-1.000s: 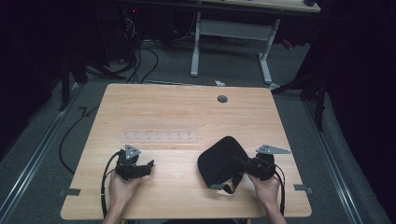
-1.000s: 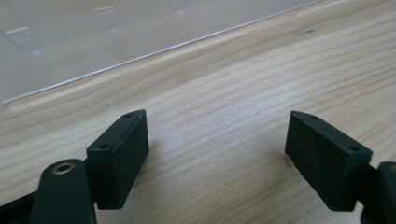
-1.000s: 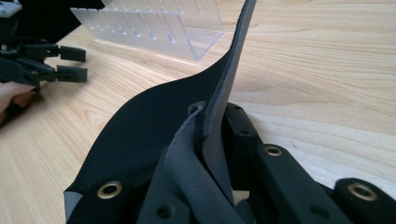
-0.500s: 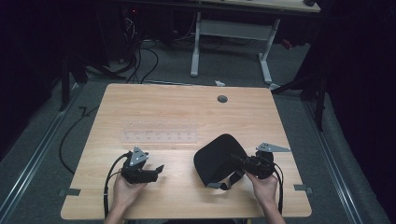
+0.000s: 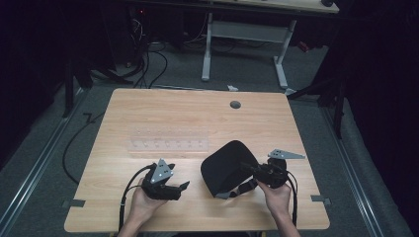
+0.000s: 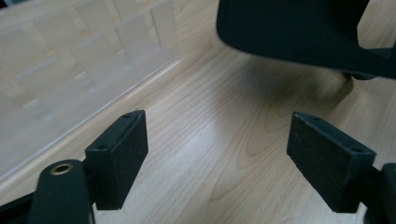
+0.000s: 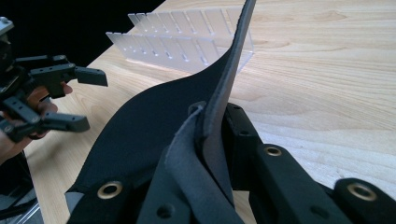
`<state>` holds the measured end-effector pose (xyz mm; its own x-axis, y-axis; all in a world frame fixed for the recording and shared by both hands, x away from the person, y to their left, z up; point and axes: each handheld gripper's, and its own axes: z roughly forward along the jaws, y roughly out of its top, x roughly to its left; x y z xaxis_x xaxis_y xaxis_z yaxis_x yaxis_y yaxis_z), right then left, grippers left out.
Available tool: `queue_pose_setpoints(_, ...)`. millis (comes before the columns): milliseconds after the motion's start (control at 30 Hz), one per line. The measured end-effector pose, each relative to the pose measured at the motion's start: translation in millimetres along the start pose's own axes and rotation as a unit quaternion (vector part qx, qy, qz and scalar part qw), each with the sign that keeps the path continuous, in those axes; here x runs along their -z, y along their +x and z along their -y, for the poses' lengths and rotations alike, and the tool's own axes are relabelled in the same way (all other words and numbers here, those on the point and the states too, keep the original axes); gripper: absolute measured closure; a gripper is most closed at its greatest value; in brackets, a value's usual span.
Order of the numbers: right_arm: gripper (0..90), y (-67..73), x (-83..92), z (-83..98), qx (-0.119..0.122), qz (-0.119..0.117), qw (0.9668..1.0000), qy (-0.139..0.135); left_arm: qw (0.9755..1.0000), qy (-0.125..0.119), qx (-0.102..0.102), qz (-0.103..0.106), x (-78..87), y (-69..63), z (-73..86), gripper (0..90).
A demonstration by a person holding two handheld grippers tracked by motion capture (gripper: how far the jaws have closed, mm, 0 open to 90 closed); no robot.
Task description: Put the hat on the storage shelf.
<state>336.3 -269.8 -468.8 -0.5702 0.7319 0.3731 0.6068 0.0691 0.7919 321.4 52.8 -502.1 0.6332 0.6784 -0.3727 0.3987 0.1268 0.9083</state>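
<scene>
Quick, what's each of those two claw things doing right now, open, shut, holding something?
Left gripper: open, empty, just above the table.
Right gripper: shut on the black pad, holding it by its edge.

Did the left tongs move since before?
Yes. The left tongs slid right along the table's near edge, closer to the black pad, judged against the clear rack.

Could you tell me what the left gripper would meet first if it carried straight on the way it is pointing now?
Most likely the black pad held up by the right gripper. The left gripper is open and aims across bare table at its lower edge; depth is unclear, so it might pass underneath.
</scene>
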Motion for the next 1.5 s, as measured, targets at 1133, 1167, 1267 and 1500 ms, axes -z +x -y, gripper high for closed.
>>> queue_pose_setpoints(1133,82.4,18.0,-19.9,-16.9,0.007,-0.018,0.9989,0.042,0.9984,0.014,-0.047,0.028,-16.0,-26.2,4.8,21.9)
queue_pose_setpoints(1167,82.3,18.7,-20.9,-17.7,0.012,-0.019,0.9988,0.043,0.9985,0.013,-0.046,0.028,-16.1,-26.7,5.0,21.9)
queue_pose_setpoints(1267,82.3,20.8,-23.2,-19.5,0.014,-0.023,0.9984,0.049,0.9982,0.013,-0.051,0.029,-14.8,-28.0,5.3,23.3)
queue_pose_setpoints(1500,82.2,23.0,-24.6,-20.4,0.011,-0.035,0.9981,0.050,0.9980,0.015,-0.056,0.025,-14.6,-27.4,5.7,26.7)
